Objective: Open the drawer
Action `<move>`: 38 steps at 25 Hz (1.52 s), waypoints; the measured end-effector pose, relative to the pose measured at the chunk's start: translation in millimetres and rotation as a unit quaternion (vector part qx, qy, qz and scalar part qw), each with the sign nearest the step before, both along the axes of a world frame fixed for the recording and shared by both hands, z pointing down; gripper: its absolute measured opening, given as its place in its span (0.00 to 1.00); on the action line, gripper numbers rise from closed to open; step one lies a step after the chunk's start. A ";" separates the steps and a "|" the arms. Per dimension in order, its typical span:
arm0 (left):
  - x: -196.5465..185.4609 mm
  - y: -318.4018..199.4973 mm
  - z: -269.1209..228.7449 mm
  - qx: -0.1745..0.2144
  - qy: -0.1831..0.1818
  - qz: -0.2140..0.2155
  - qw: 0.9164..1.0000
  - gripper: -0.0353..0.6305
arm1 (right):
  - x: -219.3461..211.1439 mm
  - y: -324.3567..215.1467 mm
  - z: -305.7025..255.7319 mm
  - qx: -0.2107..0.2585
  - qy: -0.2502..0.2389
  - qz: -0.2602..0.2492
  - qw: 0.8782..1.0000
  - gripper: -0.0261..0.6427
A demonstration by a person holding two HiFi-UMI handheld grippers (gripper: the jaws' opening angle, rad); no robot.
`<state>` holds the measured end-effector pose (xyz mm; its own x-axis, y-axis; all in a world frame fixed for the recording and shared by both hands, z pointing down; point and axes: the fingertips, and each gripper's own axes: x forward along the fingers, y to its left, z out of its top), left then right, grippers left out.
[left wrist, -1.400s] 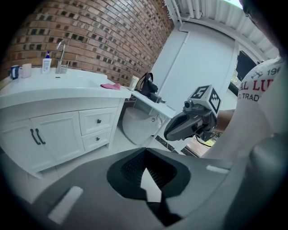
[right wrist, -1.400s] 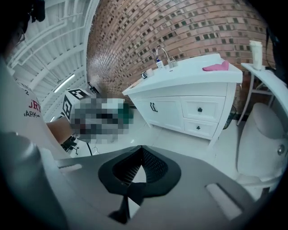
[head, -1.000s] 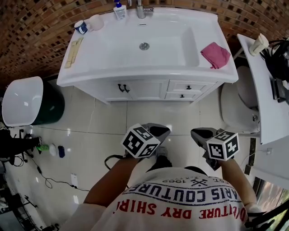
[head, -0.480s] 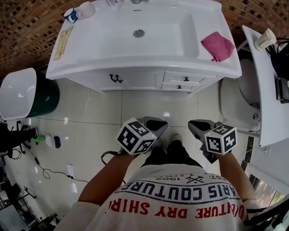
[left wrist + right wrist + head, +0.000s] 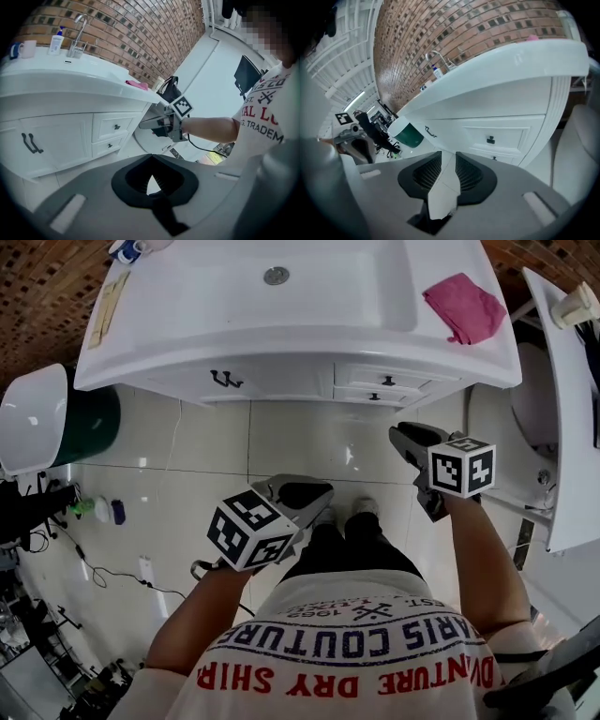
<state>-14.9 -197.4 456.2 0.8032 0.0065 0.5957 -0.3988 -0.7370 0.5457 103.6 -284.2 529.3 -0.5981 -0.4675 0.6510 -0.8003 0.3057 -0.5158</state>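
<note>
The white vanity (image 5: 281, 381) has two small drawers at its right, each with a dark knob: the top drawer (image 5: 388, 381) (image 5: 490, 139) and the lower drawer (image 5: 375, 397) (image 5: 493, 158). Both are closed. My right gripper (image 5: 405, 435) (image 5: 446, 157) hangs in front of and below these drawers, apart from them. Its jaws are opening and nothing is between them. My left gripper (image 5: 292, 491) (image 5: 151, 159) is farther back over the floor, shut and empty. The left gripper view also shows both drawers (image 5: 116, 126) and the right gripper (image 5: 145, 125).
A pink cloth (image 5: 464, 307) lies on the vanity's right corner. A toilet (image 5: 502, 418) and a white side counter (image 5: 572, 427) stand at the right. A green bin with a white lid (image 5: 37, 423) is at the left. The double doors carry dark handles (image 5: 223, 381).
I have stepped closer to the vanity. My right gripper has swung forward toward the drawers and its jaws have parted. The left gripper has shifted slightly.
</note>
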 end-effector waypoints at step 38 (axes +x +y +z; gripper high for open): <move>-13.8 -25.4 63.1 0.002 -0.062 -0.005 0.998 0.03 | 46.5 -119.6 172.9 -0.051 0.154 0.152 0.975 0.24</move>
